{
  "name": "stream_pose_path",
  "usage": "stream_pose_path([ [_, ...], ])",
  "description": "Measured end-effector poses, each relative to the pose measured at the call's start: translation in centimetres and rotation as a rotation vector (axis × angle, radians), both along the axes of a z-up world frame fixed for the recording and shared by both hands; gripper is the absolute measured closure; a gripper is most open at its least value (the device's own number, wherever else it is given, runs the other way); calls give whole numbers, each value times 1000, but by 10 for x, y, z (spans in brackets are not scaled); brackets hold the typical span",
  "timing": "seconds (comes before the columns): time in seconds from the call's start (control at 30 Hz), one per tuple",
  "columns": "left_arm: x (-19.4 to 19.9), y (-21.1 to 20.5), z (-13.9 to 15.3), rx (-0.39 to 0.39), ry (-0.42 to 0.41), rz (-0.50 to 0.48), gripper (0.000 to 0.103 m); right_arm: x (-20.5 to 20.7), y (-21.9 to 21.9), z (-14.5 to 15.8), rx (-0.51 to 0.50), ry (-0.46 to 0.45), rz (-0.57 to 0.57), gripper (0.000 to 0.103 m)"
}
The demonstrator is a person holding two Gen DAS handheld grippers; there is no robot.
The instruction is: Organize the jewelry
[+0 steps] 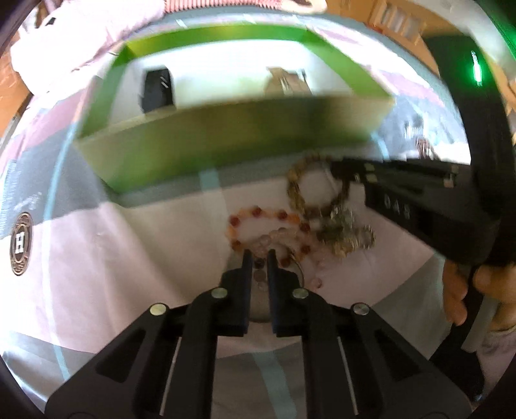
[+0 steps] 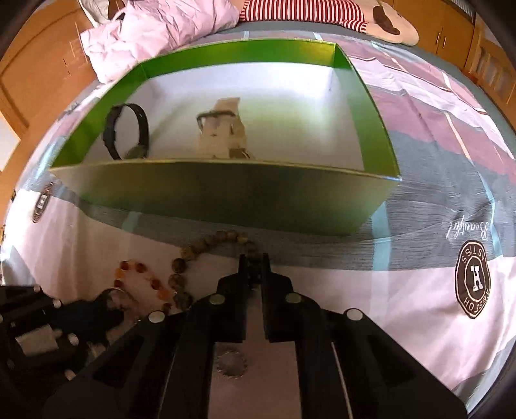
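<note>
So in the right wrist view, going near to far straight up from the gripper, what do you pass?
Right gripper, shut on the brown bead bracelet → near wall of the green box → beige item inside the box → pink bedding beyond.

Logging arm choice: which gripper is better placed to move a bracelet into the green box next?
Right, likely: the right gripper grips the brown bracelet close to the green box; left gripper sits farther.

bedsheet: patchwork, round logo | pink pillow beside red-striped fabric
</note>
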State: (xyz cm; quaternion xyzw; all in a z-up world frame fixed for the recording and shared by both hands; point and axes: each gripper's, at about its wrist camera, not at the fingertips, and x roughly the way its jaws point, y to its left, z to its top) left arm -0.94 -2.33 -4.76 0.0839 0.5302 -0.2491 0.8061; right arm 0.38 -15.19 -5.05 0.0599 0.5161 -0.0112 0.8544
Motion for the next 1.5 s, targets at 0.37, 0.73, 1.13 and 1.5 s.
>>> stream_pose_path([
  [0.37, 27, 51, 20, -81, -16, 158, 96, -12, -18, 29, 49, -74, -53, 96],
  [0.73, 33, 54, 12, 44, -58, 229, 66, -17, -43, 20, 36, 3, -164, 62],
  [1.13, 23, 29, 20, 145, -202, 171, 45, -15, -21, 10, 10, 32, -90, 52],
  [1.5, 14, 16, 21, 195, -272, 136, 37, -13, -5, 3, -30, 41, -36, 38],
])
